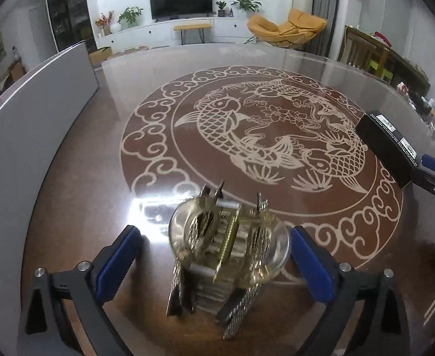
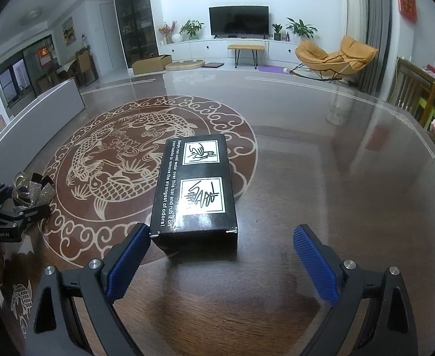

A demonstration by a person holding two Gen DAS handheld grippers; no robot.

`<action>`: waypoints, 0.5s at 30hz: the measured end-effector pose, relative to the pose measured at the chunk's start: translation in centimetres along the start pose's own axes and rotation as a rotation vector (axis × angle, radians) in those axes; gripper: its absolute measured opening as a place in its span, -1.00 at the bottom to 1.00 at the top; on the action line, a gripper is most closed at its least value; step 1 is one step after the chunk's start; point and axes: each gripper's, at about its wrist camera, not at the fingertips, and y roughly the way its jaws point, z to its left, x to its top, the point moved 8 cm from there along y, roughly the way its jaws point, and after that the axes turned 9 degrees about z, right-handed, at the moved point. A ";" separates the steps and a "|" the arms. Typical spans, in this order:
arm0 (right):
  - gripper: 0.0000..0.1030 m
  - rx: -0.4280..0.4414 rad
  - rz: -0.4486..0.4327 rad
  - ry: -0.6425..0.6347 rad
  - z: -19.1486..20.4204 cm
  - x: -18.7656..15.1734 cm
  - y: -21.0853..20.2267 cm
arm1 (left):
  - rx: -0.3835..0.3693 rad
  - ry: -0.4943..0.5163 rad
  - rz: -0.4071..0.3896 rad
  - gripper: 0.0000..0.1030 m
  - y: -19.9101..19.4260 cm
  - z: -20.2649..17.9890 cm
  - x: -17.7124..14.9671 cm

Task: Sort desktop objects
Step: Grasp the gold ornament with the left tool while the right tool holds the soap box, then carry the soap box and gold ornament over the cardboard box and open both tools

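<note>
Left wrist view: the left gripper (image 1: 214,255) stands wide open around a glittery gold-and-silver ornament (image 1: 226,249) on the glossy carved table (image 1: 69,178). The right gripper (image 2: 220,262) gapes, ribbed blue pads flanking a rectangular black box (image 2: 193,190).

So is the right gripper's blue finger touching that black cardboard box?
Cannot tell. In the right wrist view the left fingertip meets the black cardboard box corner, but no gap or contact shows plainly.

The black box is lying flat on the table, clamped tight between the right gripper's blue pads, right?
Not clamped. In the right wrist view the right gripper is open: its blue pads stand apart, and the black box lies flat on the table just ahead.
</note>
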 end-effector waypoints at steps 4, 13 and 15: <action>0.88 0.030 0.026 0.009 0.0 -0.1 0.5 | 0.011 0.005 -0.049 0.01 -0.6 -0.6 0.6; 0.83 0.092 0.323 -0.121 3.6 4.7 5.4 | -0.008 -0.013 -0.040 -0.01 -1.8 -0.7 -1.4; 0.38 0.029 0.365 -0.141 3.6 5.1 6.1 | -0.023 -0.042 -0.038 -0.01 -2.4 -0.3 -1.9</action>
